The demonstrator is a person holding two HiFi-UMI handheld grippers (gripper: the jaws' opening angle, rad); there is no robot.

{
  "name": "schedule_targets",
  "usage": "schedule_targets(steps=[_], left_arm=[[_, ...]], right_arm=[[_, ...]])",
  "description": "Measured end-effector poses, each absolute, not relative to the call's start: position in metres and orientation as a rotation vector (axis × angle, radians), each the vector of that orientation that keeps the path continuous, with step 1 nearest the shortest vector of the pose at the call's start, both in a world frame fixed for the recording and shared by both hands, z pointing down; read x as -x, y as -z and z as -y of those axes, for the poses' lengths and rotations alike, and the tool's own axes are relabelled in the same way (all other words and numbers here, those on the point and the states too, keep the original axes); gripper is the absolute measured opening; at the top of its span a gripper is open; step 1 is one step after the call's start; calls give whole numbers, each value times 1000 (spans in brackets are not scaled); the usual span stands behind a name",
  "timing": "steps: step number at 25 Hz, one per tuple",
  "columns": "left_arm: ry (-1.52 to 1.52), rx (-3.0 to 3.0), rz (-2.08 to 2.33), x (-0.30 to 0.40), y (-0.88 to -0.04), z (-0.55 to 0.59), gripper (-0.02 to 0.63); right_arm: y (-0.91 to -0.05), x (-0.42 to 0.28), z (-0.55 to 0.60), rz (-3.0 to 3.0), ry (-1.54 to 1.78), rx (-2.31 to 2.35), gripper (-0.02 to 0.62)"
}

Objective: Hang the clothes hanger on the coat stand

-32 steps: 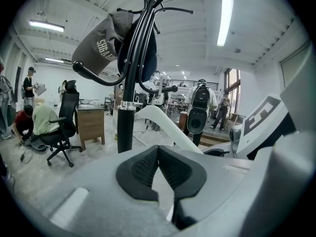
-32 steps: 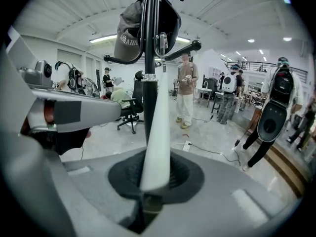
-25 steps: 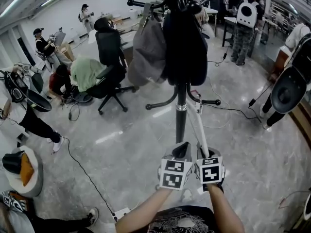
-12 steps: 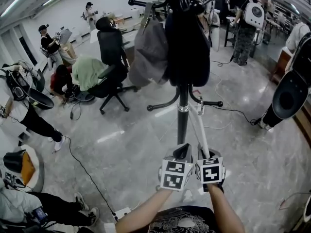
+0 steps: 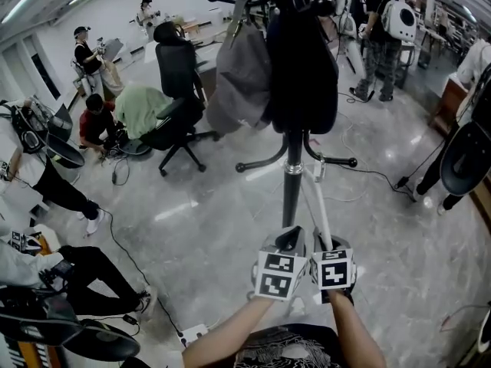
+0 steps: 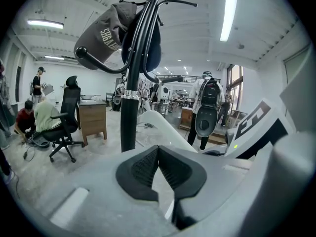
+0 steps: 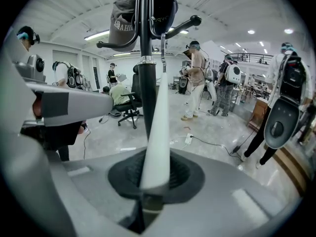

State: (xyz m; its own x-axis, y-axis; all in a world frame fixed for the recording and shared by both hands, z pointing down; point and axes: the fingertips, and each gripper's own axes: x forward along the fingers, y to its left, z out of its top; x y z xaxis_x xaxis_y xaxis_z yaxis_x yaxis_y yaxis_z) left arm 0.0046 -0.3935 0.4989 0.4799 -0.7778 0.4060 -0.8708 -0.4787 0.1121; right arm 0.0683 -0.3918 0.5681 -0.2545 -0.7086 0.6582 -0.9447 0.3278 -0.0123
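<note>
A black coat stand (image 5: 291, 190) rises right in front of me, with a grey cap (image 5: 242, 79) and a dark garment (image 5: 303, 67) on its upper hooks. My right gripper (image 5: 328, 245) is shut on the lower end of a white clothes hanger (image 5: 314, 205), which slants up beside the pole. The hanger's metal hook (image 5: 317, 169) is close to a lower hook arm (image 5: 334, 160). In the right gripper view the hanger (image 7: 158, 127) runs up along the stand (image 7: 146, 98). My left gripper (image 5: 284, 240) sits beside the right one, its pads (image 6: 143, 169) together on nothing.
An office chair (image 5: 178, 113) and a crouching person (image 5: 142, 110) are behind the stand on the left. More people stand at the right (image 5: 383, 29) and sit at the lower left (image 5: 46, 274). Cables (image 5: 130, 259) and a power strip (image 5: 192, 334) lie on the floor.
Both grippers and the hanger have hardly moved. The stand sits slightly higher in the view. A person at the lower left has come further into view.
</note>
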Motion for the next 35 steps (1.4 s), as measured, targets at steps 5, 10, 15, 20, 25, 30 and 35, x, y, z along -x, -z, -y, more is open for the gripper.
schedule_targets(steps=[5,10,15,20,25,30,35], left_arm=[[-439,-2425,1388,-5,-499,391,5],[-434,-2425,1382,-4,-502,389,5],[-443,-2425,1372,-4,-505,387,5],[-444,-2433,1374,2,-515,417,5],[-444,-2436,1359,-7,-507,386,5],[-441,-2448,1351,-11,-505,371,5],[-436,-2446,1339,-14,-502,366,5]], right_arm=[[-566,-71,394,2045,-537,-1470,46],[-564,-66,391,2068,-527,-1492,55],[-563,-65,388,2084,-524,-1491,61],[-572,-57,418,2113,-526,-1500,82],[-558,-65,388,2124,-500,-1516,99],[-550,-67,373,2143,-491,-1529,107],[-543,-70,367,2159,-503,-1545,121]])
